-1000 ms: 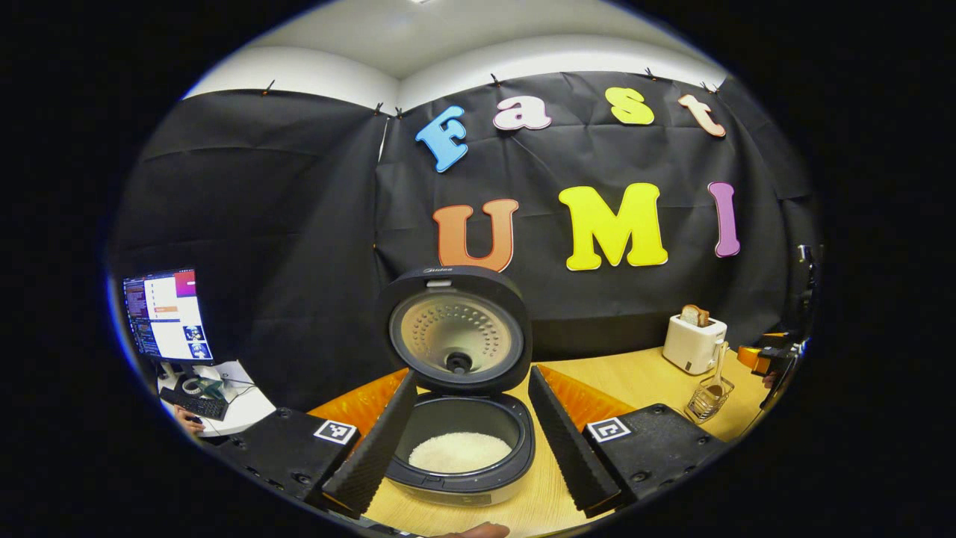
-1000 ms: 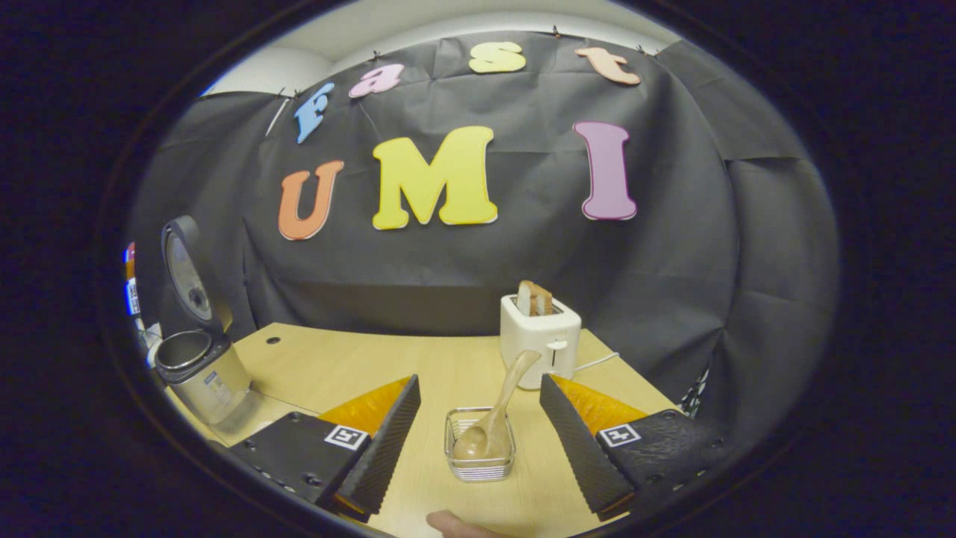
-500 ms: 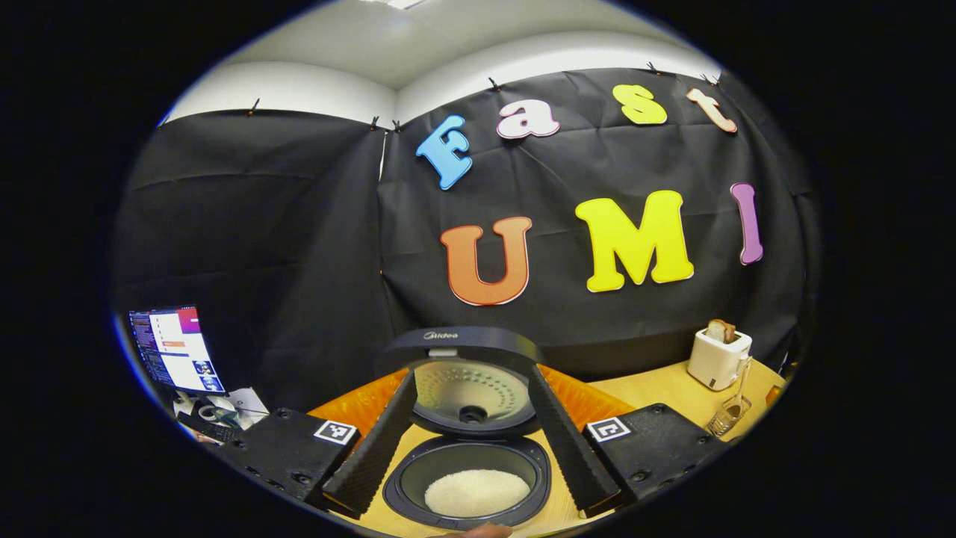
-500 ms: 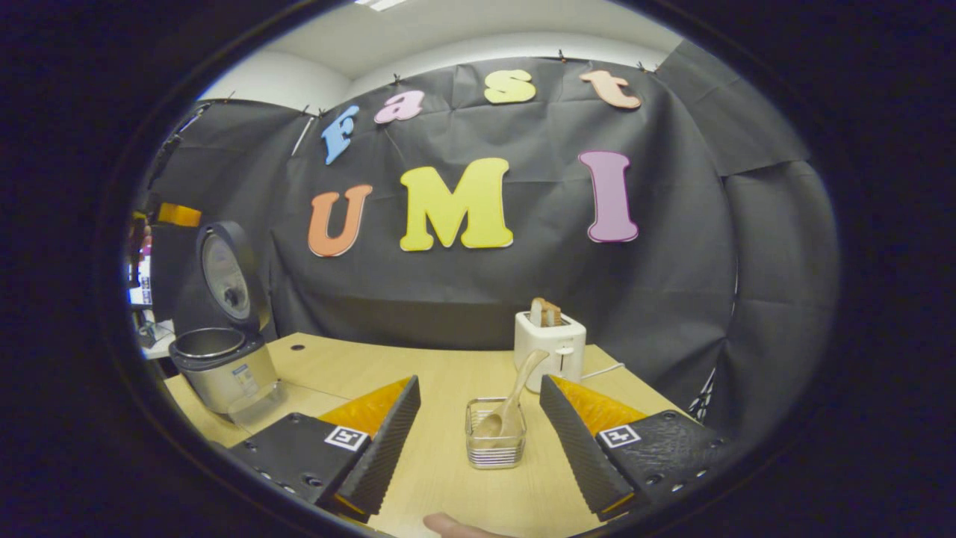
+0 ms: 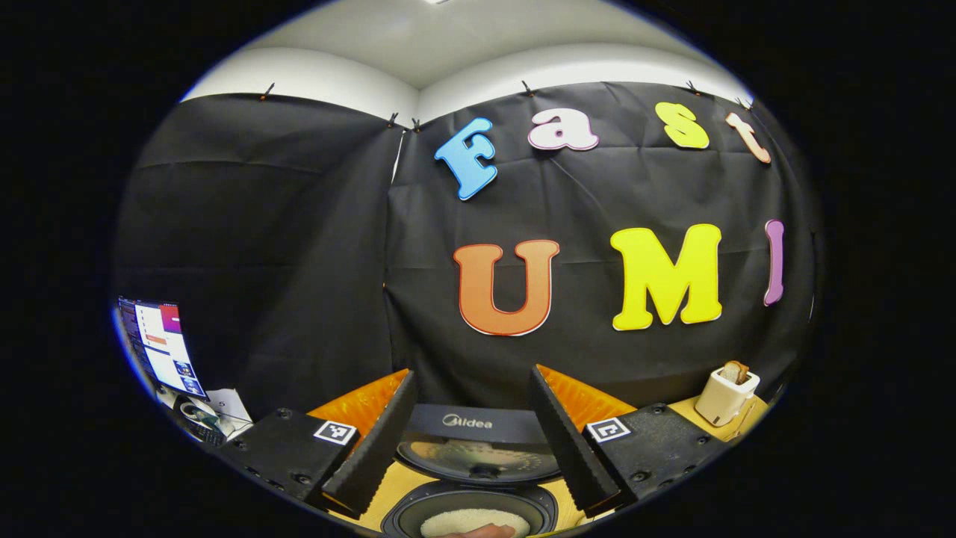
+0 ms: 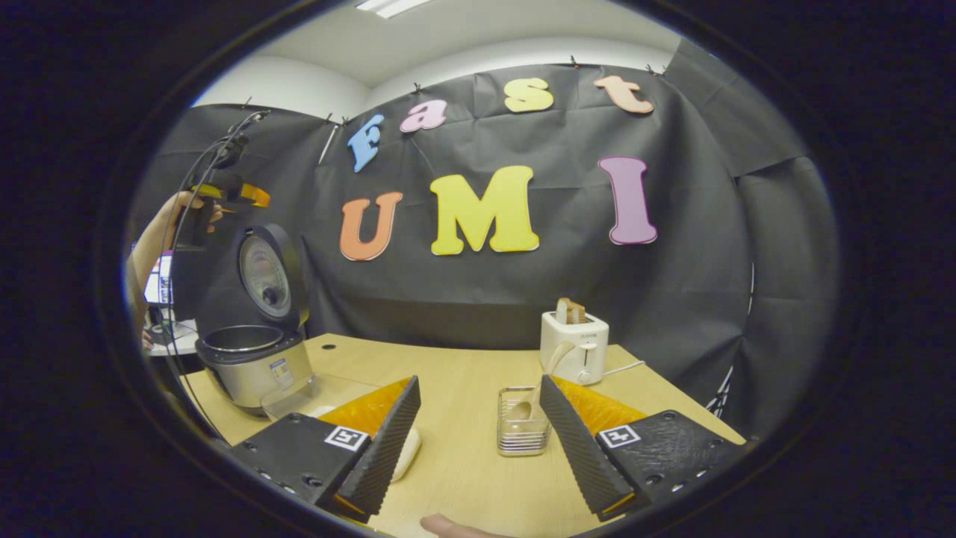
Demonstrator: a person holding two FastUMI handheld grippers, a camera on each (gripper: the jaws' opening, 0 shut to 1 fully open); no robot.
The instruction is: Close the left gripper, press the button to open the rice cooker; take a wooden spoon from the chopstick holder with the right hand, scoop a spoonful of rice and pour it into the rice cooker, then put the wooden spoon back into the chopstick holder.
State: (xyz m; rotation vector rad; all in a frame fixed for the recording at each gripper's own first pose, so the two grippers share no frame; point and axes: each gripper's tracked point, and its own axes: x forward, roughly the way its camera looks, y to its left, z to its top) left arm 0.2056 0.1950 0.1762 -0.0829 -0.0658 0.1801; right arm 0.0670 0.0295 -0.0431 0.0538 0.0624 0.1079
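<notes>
my left gripper hangs above the rice cooker with its two fingers spread wide and nothing between them. the cooker stands open: its black lid is tipped up toward the cloth wall, with "midea" in pale letters on the lid's edge, and a silvery dimpled plate shows on its underside. below the lid i see the dark rim of the pot and a mound of white rice inside it.

in the right gripper view the cooker sits at the desk's left edge, a brushed silver body with a black collar and a small sticker on its front that is too small for me to read. the other gripper is held up high above it by a hand.

my right gripper is also parted wide and holds nothing, low over the desk. the chopstick holder, a small wire basket, stands on the desk near the middle, just beside my right finger. the wooden spoon rests in it, pale wood, bowl down and handle leaning up toward the white toaster near the far edge, which has toast in its slots. a pale, flat object lies on the desk by my left finger; i cannot tell what it is.
</notes>
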